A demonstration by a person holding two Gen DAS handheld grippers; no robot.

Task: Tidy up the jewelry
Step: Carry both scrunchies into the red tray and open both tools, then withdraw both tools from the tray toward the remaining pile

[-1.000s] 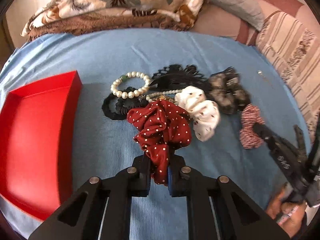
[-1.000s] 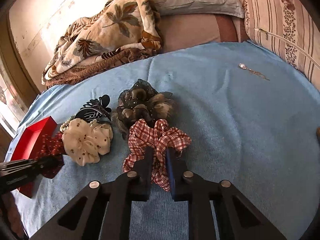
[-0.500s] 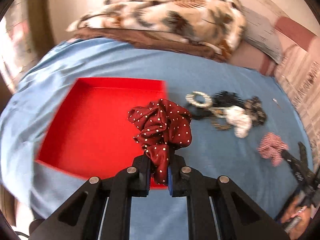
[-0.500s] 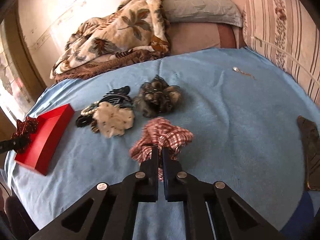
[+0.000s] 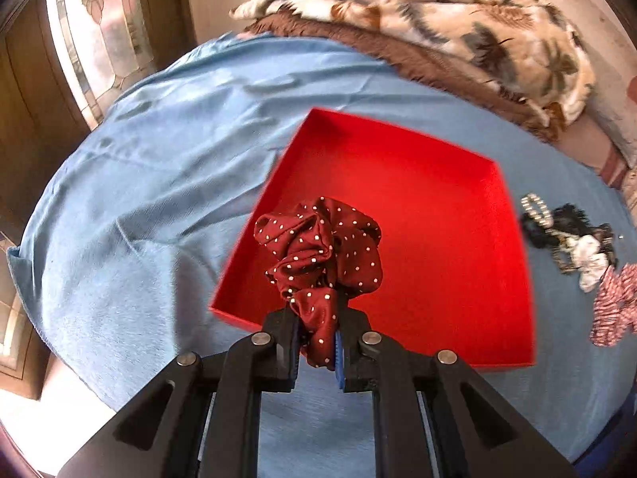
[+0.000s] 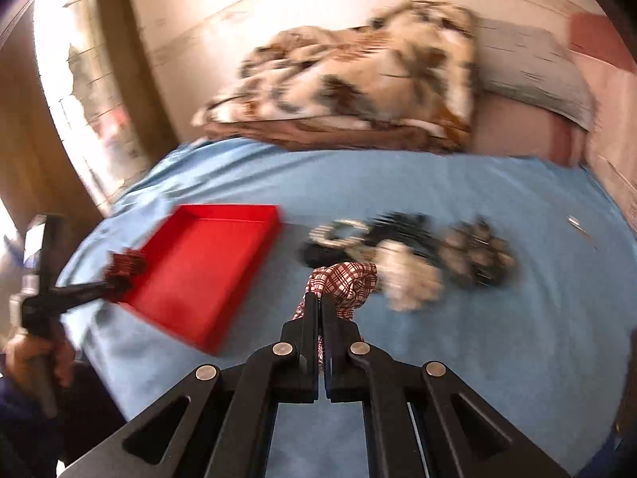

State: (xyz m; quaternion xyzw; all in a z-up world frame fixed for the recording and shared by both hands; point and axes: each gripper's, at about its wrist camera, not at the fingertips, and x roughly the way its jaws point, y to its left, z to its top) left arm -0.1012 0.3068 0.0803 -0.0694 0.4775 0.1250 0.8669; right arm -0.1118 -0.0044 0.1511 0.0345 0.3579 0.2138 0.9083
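My left gripper [image 5: 317, 320] is shut on a dark red polka-dot scrunchie [image 5: 322, 247] and holds it above the near left part of the red tray [image 5: 438, 231]. It shows at the left in the right wrist view [image 6: 119, 275]. My right gripper [image 6: 319, 302] is shut on a red plaid scrunchie [image 6: 346, 281], lifted above the blue sheet, right of the red tray [image 6: 207, 263]. The plaid scrunchie shows at the right edge in the left wrist view [image 5: 615, 304]. A pile of a pearl bracelet [image 5: 537, 205], dark clips and a white scrunchie [image 6: 410, 275] lies right of the tray.
A floral blanket [image 5: 458, 28] and a grey pillow [image 6: 533, 67] lie at the head of the bed. A window and wooden frame [image 5: 99, 32] stand to the left. The blue sheet's edge [image 5: 32, 286] drops off at the left. A small pendant [image 6: 577, 225] lies far right.
Both grippers have swung left. The left one has carried the polka-dot scrunchie from the pile to above the tray. The right one has lifted the plaid scrunchie off the sheet towards the tray.
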